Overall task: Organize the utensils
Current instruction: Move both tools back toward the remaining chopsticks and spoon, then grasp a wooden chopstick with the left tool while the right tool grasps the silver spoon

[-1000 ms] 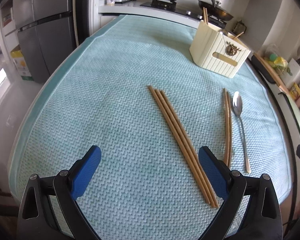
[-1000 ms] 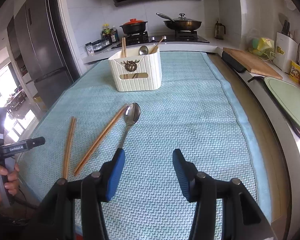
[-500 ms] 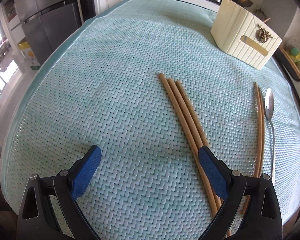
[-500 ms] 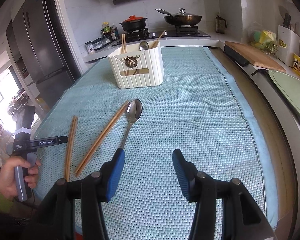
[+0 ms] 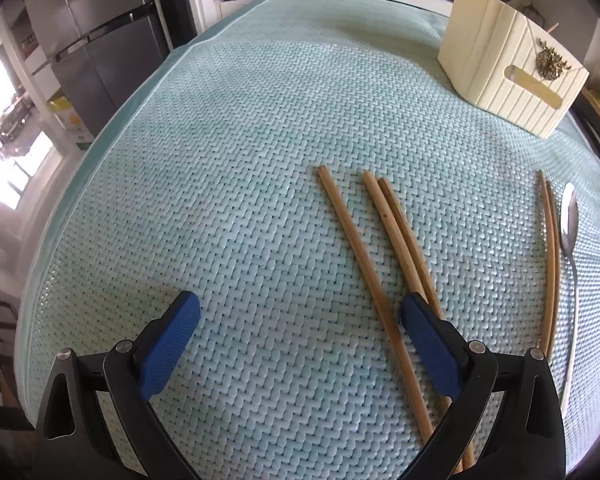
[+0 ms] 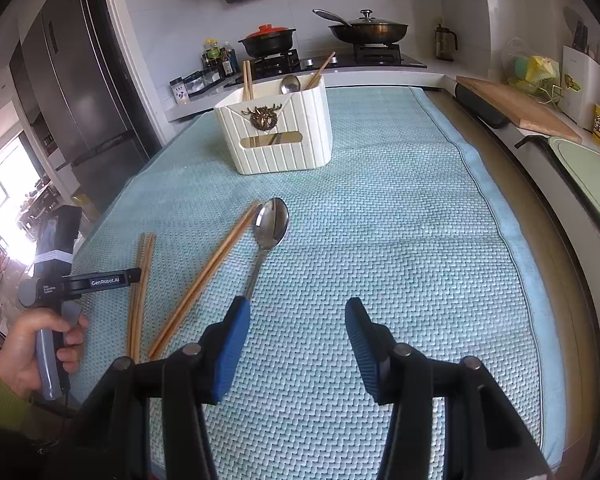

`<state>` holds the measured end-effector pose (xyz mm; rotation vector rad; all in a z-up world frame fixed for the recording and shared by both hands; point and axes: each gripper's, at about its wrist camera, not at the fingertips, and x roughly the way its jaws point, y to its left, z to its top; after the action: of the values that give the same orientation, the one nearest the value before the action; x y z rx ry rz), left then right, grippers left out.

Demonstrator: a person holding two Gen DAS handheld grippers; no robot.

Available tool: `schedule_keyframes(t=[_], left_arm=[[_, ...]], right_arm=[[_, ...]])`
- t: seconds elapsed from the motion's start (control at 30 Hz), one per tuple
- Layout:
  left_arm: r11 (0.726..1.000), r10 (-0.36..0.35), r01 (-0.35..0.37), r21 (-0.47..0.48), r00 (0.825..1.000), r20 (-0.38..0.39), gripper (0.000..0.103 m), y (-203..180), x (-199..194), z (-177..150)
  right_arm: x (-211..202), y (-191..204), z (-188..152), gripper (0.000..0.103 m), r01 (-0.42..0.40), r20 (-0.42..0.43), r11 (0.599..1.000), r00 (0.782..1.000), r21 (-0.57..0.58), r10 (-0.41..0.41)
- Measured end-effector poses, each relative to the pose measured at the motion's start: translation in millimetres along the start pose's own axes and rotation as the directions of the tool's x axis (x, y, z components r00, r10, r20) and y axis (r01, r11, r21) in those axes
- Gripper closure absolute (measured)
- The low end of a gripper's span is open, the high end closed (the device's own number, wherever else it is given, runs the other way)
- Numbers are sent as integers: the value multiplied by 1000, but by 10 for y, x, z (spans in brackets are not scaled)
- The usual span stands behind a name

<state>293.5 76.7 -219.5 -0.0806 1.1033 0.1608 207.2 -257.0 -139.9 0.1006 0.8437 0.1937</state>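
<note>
Three wooden chopsticks (image 5: 374, 264) lie on the teal mat in the left wrist view, one spread apart from the other two. My left gripper (image 5: 300, 316) is open, low over the mat, its right finger (image 5: 430, 344) over the paired chopsticks. Another chopstick pair (image 5: 552, 264) and a metal spoon (image 5: 570, 240) lie to the right. The cream utensil holder (image 6: 276, 136) stands farther back with chopsticks and a spoon in it. My right gripper (image 6: 296, 320) is open and empty, just right of the spoon's handle (image 6: 256, 268). The left gripper also shows in the right wrist view (image 6: 112, 280), over the chopsticks (image 6: 140, 280).
A fridge (image 6: 76, 80) stands left of the counter. A stove with a pot (image 6: 266, 40) and a pan (image 6: 368, 30) is behind the holder. A cutting board (image 6: 516, 106) and a green tray (image 6: 592, 172) sit along the right edge.
My left gripper has moved forward and down toward the three chopsticks, and one chopstick has spread away from the other two. My right gripper has held nearly still.
</note>
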Motion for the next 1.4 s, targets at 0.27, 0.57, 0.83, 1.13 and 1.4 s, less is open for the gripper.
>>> schedule_keyframes(t=[0.27,0.57,0.83,1.13,1.4], left_arm=[[1000,5,-5,-16,1000,-14,2,210,17,63],[1000,-7,7,-1,1000,-28,4,337,111,319],[999,-32,32,37,999,-22,22,303,86,375],[997,-41,41,68,999,-7,29,323,184,442],[990,-83,84,111,996,-8,88,279,145,462]], right_arm=[[197,-22,102,52,21,-36,999,999,-36,-23],[1094,134,478,52,-39,-167,998,986,-52,29],[1684,408,689,52,33,-193,997,980,-72,-46],[1871,646,795,48,72,-208,983,972,-167,-106],[1787,701,826,60,79,-189,982,976,-169,-111]])
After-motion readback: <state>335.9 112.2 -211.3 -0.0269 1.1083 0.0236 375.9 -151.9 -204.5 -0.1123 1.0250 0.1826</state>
